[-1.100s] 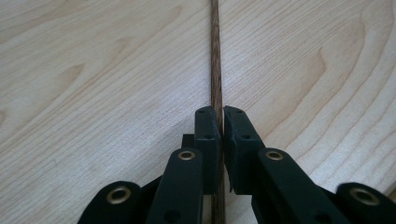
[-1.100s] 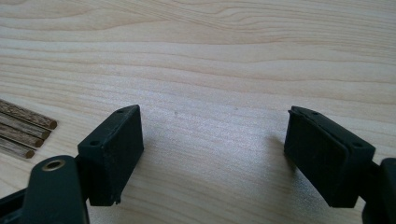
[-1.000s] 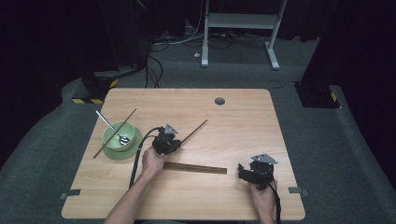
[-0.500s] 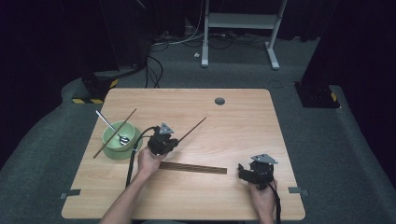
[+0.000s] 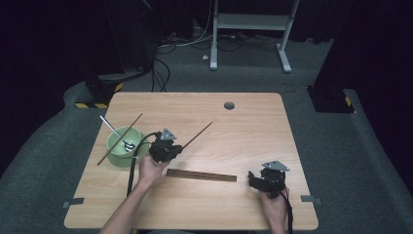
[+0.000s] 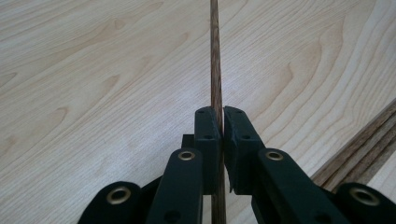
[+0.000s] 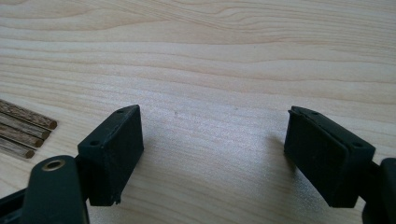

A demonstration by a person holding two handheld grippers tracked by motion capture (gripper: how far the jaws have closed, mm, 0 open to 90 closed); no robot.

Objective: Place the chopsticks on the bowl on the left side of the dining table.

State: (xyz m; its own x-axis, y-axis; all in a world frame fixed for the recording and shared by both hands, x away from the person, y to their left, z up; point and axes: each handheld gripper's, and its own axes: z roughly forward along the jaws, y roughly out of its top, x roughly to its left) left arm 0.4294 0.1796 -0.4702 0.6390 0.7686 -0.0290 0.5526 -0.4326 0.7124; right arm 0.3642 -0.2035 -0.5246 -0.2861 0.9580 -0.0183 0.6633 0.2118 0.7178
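At frame centre, the left gripper (image 5: 171,148) clamps a thin, stiff, light chopstick (image 5: 197,135) near its lower end, tip angled upper right over the table (image 5: 253,122); a slippery stick best pinched mid-shaft. Lower right, the right gripper (image 5: 254,179) gapes empty.

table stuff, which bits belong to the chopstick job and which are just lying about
In the job:
- chopstick clamped in the left claw
- chopstick row on the table
- green bowl, one chopstick and a spoon already in it

Lying about:
- right claw, open, idle
- floor cables
- desk frame
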